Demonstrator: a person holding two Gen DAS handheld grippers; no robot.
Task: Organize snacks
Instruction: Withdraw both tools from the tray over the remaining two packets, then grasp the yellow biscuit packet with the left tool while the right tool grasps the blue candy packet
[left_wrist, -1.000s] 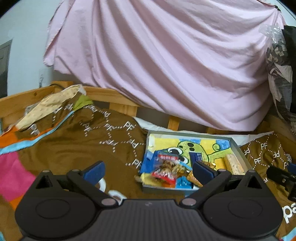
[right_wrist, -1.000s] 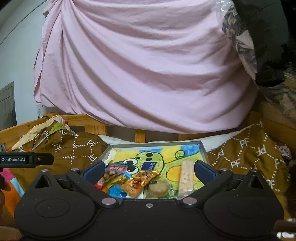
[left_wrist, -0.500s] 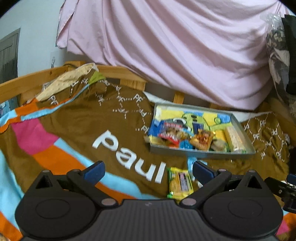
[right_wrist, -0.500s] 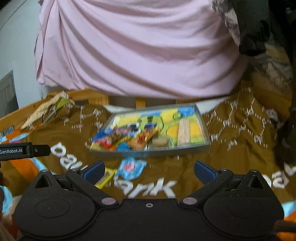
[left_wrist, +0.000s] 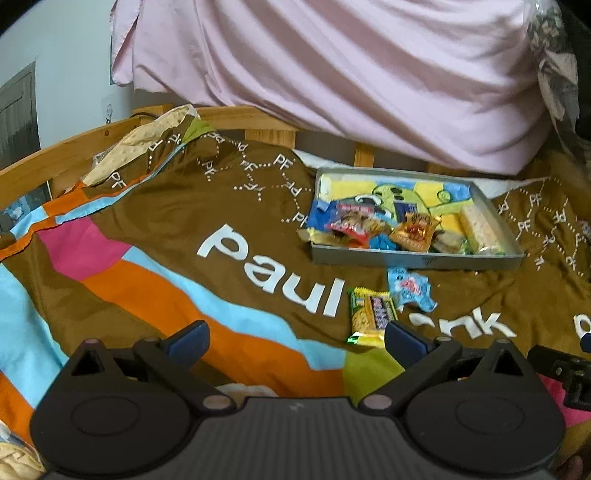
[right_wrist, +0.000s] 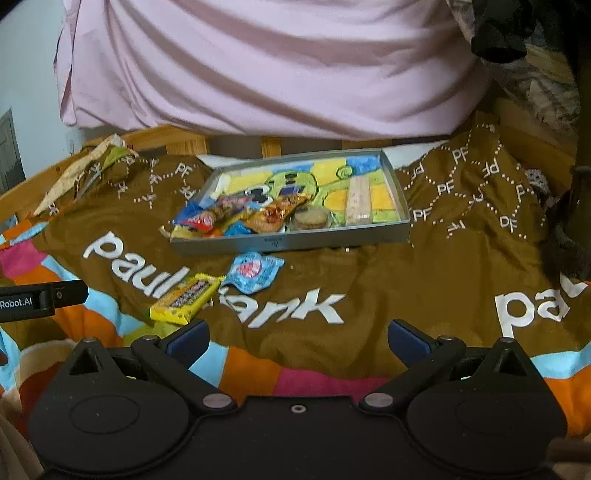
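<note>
- Tray: sitting on the bedspread, already collecting most snacks.
- Yellow packet and blue packet: lying loose just before the tray, apparently awaiting pickup.
- Left gripper: hovering with jaws apart, empty; the yellow packet lying beside its right finger.
- Right gripper: gaping, empty, both packets lying ahead-left.

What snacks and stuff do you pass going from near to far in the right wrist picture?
Right gripper → yellow packet → blue packet → tray → pink sheet.
</note>
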